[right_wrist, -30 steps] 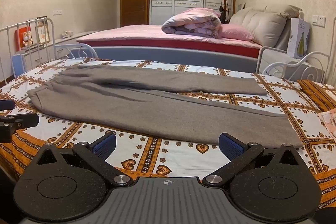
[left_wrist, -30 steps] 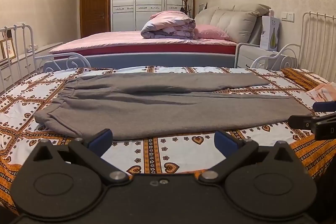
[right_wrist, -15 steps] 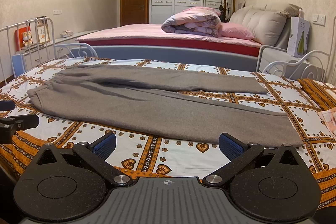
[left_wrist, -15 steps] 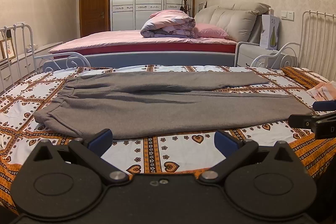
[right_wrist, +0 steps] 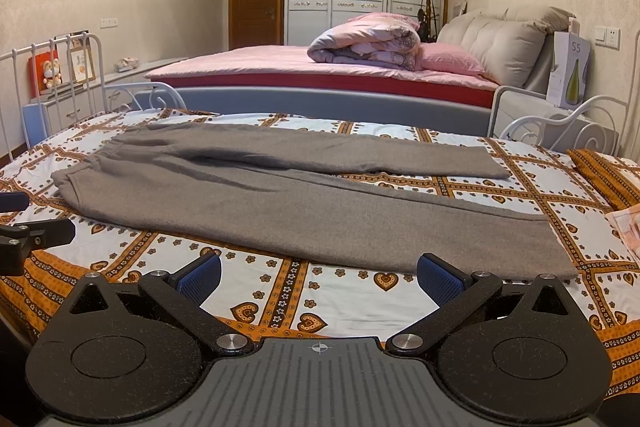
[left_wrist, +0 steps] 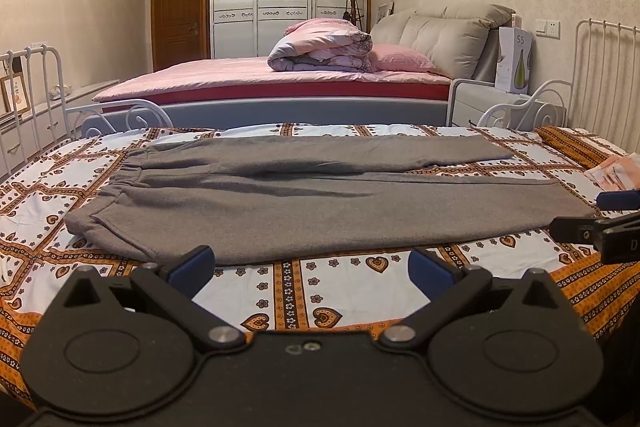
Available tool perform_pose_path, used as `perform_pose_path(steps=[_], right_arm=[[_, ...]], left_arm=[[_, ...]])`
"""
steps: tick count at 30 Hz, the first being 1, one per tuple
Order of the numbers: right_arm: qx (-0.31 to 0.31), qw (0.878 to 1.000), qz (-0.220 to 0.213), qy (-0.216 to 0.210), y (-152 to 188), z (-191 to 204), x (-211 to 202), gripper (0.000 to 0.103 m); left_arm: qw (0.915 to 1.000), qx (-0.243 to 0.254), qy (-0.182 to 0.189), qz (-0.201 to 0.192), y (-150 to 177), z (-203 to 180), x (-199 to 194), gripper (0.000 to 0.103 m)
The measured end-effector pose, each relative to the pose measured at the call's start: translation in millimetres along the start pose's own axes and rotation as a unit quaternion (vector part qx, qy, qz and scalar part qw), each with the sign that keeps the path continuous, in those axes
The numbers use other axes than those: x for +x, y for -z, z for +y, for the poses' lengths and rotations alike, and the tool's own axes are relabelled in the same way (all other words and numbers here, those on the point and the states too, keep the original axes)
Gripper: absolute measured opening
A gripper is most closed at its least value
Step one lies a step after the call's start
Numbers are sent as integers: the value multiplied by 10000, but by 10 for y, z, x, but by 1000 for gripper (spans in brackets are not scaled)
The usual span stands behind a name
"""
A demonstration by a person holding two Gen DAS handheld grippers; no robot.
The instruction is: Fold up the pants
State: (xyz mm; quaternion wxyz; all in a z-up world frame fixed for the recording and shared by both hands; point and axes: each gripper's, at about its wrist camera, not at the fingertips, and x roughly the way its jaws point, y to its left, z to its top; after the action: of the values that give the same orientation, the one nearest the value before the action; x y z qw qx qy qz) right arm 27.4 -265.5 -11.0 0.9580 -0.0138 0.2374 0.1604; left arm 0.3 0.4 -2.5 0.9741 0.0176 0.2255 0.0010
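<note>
Grey sweatpants lie spread flat on the patterned bedspread, waistband at the left, both legs running to the right. My left gripper hovers open just short of the near edge of the pants, closer to the waistband end. My right gripper is open too, in front of the near leg towards its hem. Nothing sits between either pair of blue pads. Each gripper's tip shows at the edge of the other's view.
White metal bed rails close off both ends of this bed. A pink bed with a rolled quilt stands behind. Folded pinkish cloth lies at the right, beside an orange pillow.
Both views have shifted only slightly; the pants look a little nearer. Both grippers stay open and empty.
</note>
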Motion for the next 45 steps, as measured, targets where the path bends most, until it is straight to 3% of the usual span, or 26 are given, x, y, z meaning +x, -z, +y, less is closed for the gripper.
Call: perform_pose_path(steps=[19,25,31,36,38,42,45], right_arm=[[-7,10000,16,3,15,-12,7,103],[72,9999,88,-119,-24,-31,21,103],[52,9981,-26,-620,-373,-218,186,103],[-14,9974,-11,-722,-801,-447,667,103],[-163,9970,-34,-762,-994,-484,917,103],[-371,9949,39,-941,-1389,-488,1675,103],[-556,9928,133,-1051,-1622,-446,2344,94]], left_arm=[[9998,-152,11,-106,-8,1,-20,97],[9994,-29,-154,297,-61,82,66,97],[9957,-767,-472,222,-411,836,316,97],[9920,-226,-1102,574,-848,1513,891,90],[9879,-91,-1318,810,-992,1798,1202,76],[9849,-85,-1362,1064,-1195,2300,1794,79],[9857,-69,-1191,1188,-1326,2745,2314,64]])
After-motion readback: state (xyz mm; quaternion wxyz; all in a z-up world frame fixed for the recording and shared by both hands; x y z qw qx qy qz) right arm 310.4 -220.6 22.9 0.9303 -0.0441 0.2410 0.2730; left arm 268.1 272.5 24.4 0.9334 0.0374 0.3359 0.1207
